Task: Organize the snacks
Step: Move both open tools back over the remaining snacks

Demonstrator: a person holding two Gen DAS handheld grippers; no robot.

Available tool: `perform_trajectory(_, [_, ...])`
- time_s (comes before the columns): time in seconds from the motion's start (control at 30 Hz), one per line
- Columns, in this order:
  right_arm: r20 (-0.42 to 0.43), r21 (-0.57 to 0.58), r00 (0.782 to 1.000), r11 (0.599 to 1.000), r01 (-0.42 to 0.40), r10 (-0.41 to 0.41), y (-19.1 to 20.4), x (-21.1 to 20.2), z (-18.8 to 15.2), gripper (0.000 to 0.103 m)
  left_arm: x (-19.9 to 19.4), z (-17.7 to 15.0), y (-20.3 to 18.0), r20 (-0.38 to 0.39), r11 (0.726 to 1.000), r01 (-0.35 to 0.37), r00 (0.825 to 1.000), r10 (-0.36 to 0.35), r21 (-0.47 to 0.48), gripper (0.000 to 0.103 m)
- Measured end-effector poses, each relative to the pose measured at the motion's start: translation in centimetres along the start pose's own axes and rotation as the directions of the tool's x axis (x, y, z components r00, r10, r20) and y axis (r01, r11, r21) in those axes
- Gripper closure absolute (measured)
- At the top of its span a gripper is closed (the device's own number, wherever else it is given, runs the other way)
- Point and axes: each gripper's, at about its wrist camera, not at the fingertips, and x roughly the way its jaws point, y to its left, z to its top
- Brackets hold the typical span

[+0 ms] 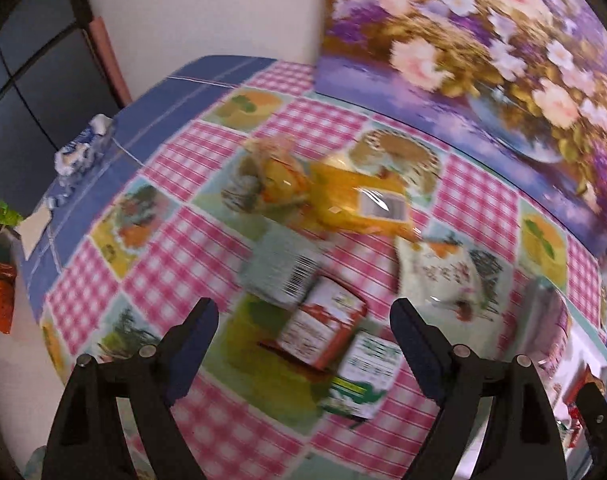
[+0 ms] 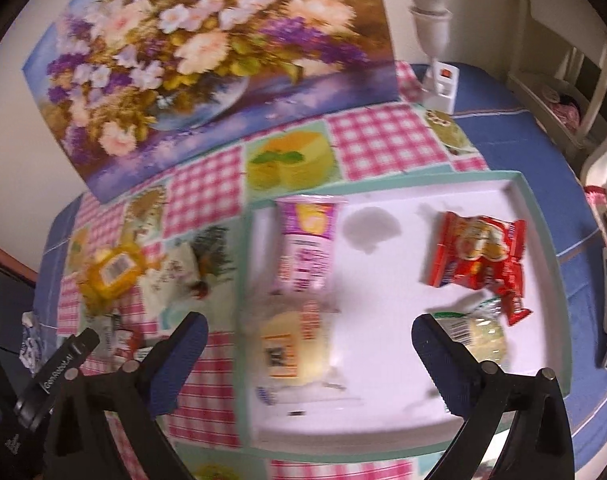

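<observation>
Hovering over a checked tablecloth (image 1: 191,256), the left gripper (image 1: 303,316) has its fingers spread wide with nothing between the pads; just beyond them lie a red-and-white snack packet (image 1: 319,332) and a green-and-white packet (image 1: 363,372) at about four o'clock from it. Farther out, at twelve o'clock, sit a pale packet with a barcode (image 1: 281,270), a yellow packet (image 1: 359,204) and a white printed pouch (image 1: 439,276) at two o'clock.

The right gripper (image 2: 309,338) also stands wide and empty above a white tray (image 2: 383,360) with a green rim. Nearest its fingers lies a clear-wrapped yellow cake (image 2: 295,350); at three o'clock a green-labelled packet (image 2: 477,330). Beyond, at twelve o'clock, is a pink-and-white packet (image 2: 307,244), and at two o'clock red wrapped snacks (image 2: 477,256). Farthest back, a flower painting (image 2: 207,60) leans against the wall. Both views are motion-blurred.
</observation>
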Motion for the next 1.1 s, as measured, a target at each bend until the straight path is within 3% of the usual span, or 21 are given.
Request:
perform_trajectory(0.2, [0.004,-0.03,0.999,0.998,-0.047,0.047,3.4,-0.3,-0.5,0.0,-0.6,1.6,3.8,0.037,0.997,-0.045,0.998,0.047,-0.056,0.015])
perform_trajectory(0.53, [0.002,-0.074,0.996,0.994,-0.086,0.087,7.9,-0.4,-1.3,0.0,-0.3,2.2,6.5,0.025,0.994,0.01,1.0,-0.008,-0.105,0.015])
perform_trajectory(0.87, [-0.069,-0.074,0.996,0.995,-0.068,0.063,8.5,2.6,-1.9,0.0,2.0,2.8,7.2,-0.051,0.996,0.092,0.994,-0.092,-0.014,0.015])
perform_trajectory(1.1, [-0.144,-0.106,0.987,0.99,-0.089,0.073,10.7,5.2,-3.2,0.0,4.0,2.8,6.7,-0.124,0.988,0.155,0.981,-0.152,0.016,0.015])
